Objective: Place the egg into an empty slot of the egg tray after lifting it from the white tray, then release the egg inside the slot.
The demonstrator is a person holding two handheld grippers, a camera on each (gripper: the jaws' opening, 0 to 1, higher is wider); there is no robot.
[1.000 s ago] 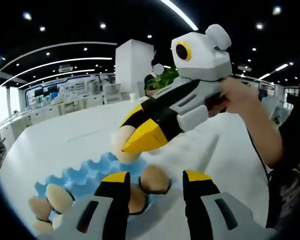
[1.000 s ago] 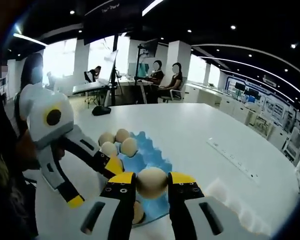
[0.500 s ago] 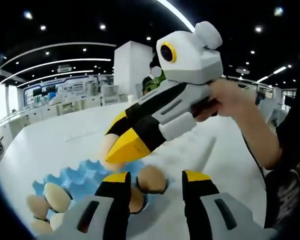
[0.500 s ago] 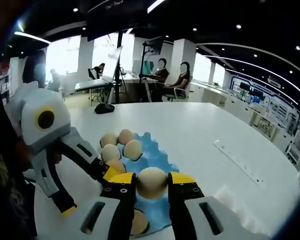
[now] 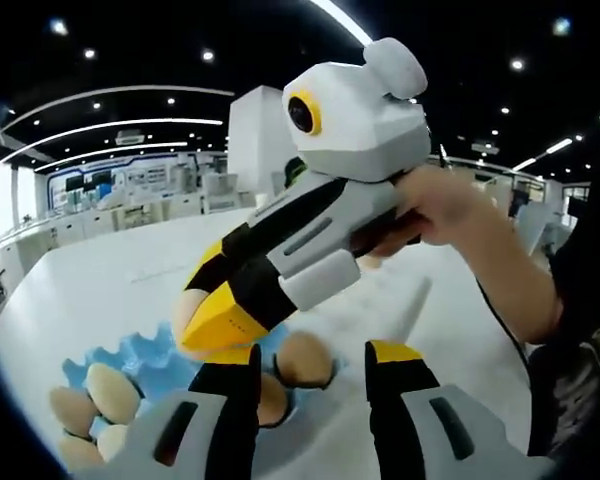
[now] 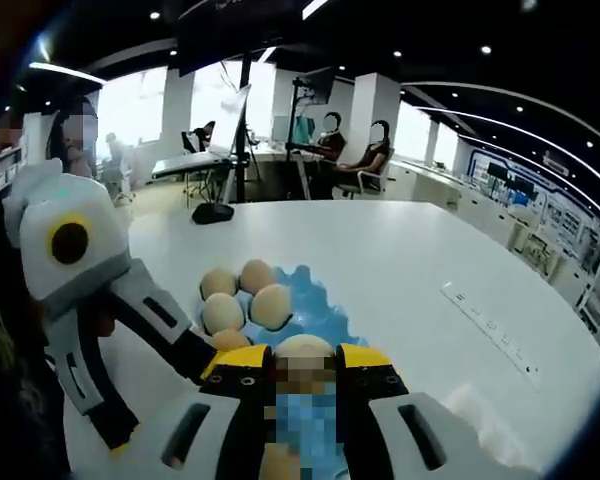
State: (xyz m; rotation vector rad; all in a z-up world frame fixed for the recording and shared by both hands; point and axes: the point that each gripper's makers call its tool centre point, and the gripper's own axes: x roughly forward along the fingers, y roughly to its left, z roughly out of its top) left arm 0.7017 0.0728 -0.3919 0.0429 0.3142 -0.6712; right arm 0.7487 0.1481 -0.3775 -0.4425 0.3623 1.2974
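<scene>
Right gripper (image 6: pixel 302 372): clenched on the egg (image 6: pixel 302 350) — yellow-tipped jaws press it from both sides, seen in the right gripper view; seen again in the left gripper view as right gripper (image 5: pixel 202 325) coming in from the right, held by a hand (image 5: pixel 435 205).
Left gripper (image 5: pixel 310 365): released, jaws apart with nothing between them, hovering near the front edge of the egg tray (image 5: pixel 140 355).
Egg position: lifted, above the blue egg tray (image 6: pixel 315 305), not yet seated in a slot; lower part blurred in the right gripper view, so contact with the tray cannot be told.
Tray content: several eggs (image 6: pixel 242 295) already sitting at the far end of the tray, more eggs (image 5: pixel 90 395) at the left end in the left gripper view; empty blue cups between them, near the carried egg.
Support: white desk (image 6: pixel 410 260), tray well away from its far edge.
Handling, as a judgement: light, rigid but fragile shell — cracks under a hard squeeze or a drop; smooth and curved, so likely slippery.
Where to hold: across the widest part, jaws on opposite sides, just firm enough.
Release: probably best to lower into an empty cup until resting, then open slowly.
Risk: knocking a neighbouring egg while going down.
</scene>
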